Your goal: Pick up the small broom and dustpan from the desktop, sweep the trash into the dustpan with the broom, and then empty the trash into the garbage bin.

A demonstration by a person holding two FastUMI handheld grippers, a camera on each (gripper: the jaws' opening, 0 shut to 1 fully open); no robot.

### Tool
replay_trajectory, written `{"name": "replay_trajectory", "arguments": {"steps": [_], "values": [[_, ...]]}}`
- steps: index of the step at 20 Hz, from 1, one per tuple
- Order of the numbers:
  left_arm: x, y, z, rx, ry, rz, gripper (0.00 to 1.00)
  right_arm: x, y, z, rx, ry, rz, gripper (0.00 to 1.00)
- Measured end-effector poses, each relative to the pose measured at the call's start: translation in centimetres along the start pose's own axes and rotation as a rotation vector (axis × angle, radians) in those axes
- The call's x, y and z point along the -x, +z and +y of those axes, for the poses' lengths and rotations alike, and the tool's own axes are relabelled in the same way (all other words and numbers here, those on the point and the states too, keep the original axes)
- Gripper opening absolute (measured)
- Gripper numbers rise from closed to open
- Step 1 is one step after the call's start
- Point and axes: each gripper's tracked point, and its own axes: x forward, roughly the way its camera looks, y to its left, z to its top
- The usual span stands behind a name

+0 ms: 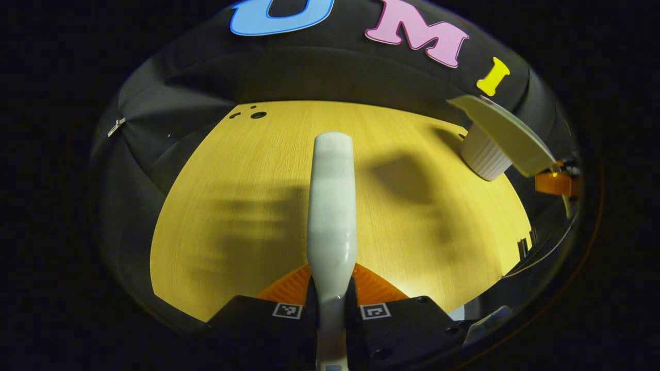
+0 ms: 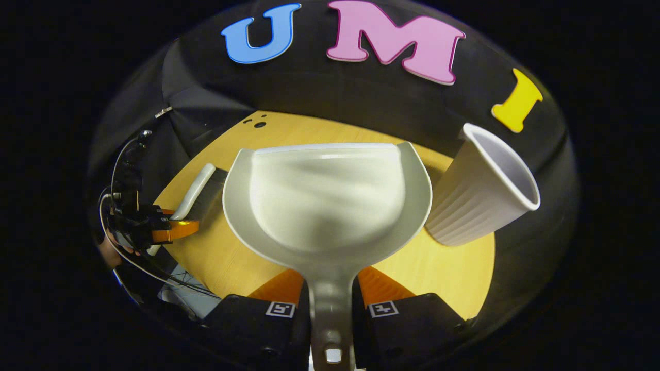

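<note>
— While the left gripper (image 1: pixel 330 304) clamps the broom (image 1: pixel 331 206) by its handle above the wooden desktop (image 1: pixel 247 170), what does the right gripper view add?
— The right gripper (image 2: pixel 330 304) clenched on the dustpan (image 2: pixel 327 198) handle, pan raised just beside the white ribbed bin (image 2: pixel 479 190).
— Bristles?
— Hard to make out, edge-on. Bare desk lies left.
</note>
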Motion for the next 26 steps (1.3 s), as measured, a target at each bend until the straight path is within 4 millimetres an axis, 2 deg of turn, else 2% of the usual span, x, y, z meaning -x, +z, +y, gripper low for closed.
{"name": "replay_trajectory", "arguments": {"steps": [4,8,13,14,15,16,17,18,20,21,22,24,26], "values": [[-2.2,0.2,0.1,-0.011,0.035,0.039,0.27,-1.0,-4.0,-0.5,-0.081,-0.009,0.100,0.37],[-4.2,0.6,0.1,-0.078,0.072,0.091,0.27,-1.7,-6.0,-0.4,-0.096,0.001,0.175,0.37],[-5.8,0.4,0.2,-0.106,0.092,0.143,0.25,-1.3,-6.4,-0.4,-0.114,0.001,0.224,0.37],[-5.9,0.3,0.2,-0.103,0.094,0.156,0.27,-1.3,-6.2,-0.3,-0.120,0.011,0.236,0.37],[-6.1,0.0,0.1,-0.104,0.096,0.168,0.27,-1.0,-5.9,-0.6,-0.110,0.008,0.239,0.34],[-6.4,-0.6,0.2,-0.103,0.100,0.179,0.27,-1.2,-6.0,-0.7,-0.092,-0.001,0.234,0.34],[-6.6,-0.8,0.2,-0.102,0.104,0.191,0.27,-1.3,-6.1,-0.8,-0.079,-0.004,0.240,0.41],[-6.8,-0.6,0.2,-0.108,0.111,0.186,0.28,-1.4,-6.3,-0.5,-0.079,-0.002,0.237,0.37],[-6.7,-0.3,0.2,-0.129,0.129,0.186,0.29,-1.2,-6.1,-0.4,-0.084,0.012,0.241,0.38],[-6.7,-0.2,0.4,-0.142,0.136,0.185,0.27,-1.3,-6.3,-0.3,-0.084,0.017,0.248,0.42],[-6.6,0.0,0.4,-0.153,0.136,0.182,0.31,-1.1,-6.4,-0.3,-0.086,0.023,0.249,0.40],[-5.9,0.4,0.4,-0.182,0.139,0.166,0.38,-0.9,-6.1,0.3,-0.107,0.042,0.239,0.47],[-4.3,1.7,-0.2,-0.188,0.134,0.134,0.79,-0.1,-5.3,0.2,-0.126,0.050,0.211,0.72]]}}
